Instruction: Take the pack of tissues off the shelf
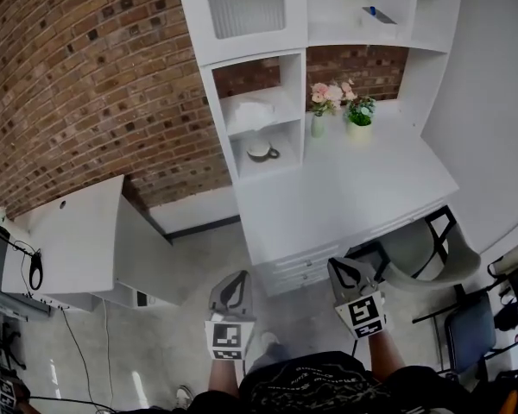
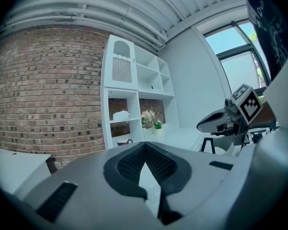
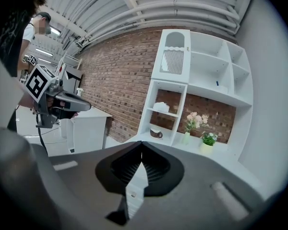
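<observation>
White shelf (image 1: 214, 102) set against a red-brown brick wall (image 1: 86, 67) with pale mortar lines. On the shelf, a white pack of tissues (image 1: 252, 113). Beside the shelf, on the white desk (image 1: 354, 188), pink flowers (image 1: 330, 93) and a green plant (image 1: 360, 112). In front of the shelf, the grey left gripper (image 1: 234, 279) and right gripper (image 1: 345, 267), each bearing black-and-white square markers. Fingers (image 2: 132, 164) are black and ribbed.

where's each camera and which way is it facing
Head view: on the person's head, facing steeply down at desk and shelf unit; left gripper, right gripper, shirt at bottom.
Left gripper view: on that gripper, along its shut jaws toward the shelf unit; right gripper at right.
Right gripper view: on that gripper, along its shut jaws toward the shelf unit; left gripper at left.
Shared: all show the tissue pack.
</observation>
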A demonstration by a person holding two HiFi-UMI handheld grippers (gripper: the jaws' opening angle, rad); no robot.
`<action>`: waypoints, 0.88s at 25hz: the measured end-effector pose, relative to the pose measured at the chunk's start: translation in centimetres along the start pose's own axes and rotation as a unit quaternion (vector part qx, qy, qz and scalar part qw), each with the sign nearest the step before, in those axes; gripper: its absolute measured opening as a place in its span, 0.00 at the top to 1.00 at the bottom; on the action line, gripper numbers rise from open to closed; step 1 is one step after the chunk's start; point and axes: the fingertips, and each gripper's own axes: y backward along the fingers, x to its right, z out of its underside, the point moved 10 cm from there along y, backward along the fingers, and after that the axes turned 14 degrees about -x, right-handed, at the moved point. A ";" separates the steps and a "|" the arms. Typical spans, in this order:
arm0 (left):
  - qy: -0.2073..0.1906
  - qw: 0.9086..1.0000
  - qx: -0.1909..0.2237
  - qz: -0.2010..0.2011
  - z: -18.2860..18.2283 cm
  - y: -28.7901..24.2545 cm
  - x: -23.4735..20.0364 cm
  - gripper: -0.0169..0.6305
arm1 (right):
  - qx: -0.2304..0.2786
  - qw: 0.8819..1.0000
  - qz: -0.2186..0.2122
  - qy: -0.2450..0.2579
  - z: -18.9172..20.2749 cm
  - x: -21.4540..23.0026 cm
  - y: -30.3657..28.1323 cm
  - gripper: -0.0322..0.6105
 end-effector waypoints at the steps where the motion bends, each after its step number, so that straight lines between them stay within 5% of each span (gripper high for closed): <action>1: -0.002 1.000 0.001 0.002 -0.2 -0.4 -0.7 0.96 | 0.000 1.000 0.003 -0.002 -0.3 0.0 -0.5 0.94; 22: -0.014 0.998 0.017 0.060 -1.7 -6.2 -8.9 0.96 | -0.016 0.997 0.048 -0.056 -2.7 -1.6 -6.9 0.94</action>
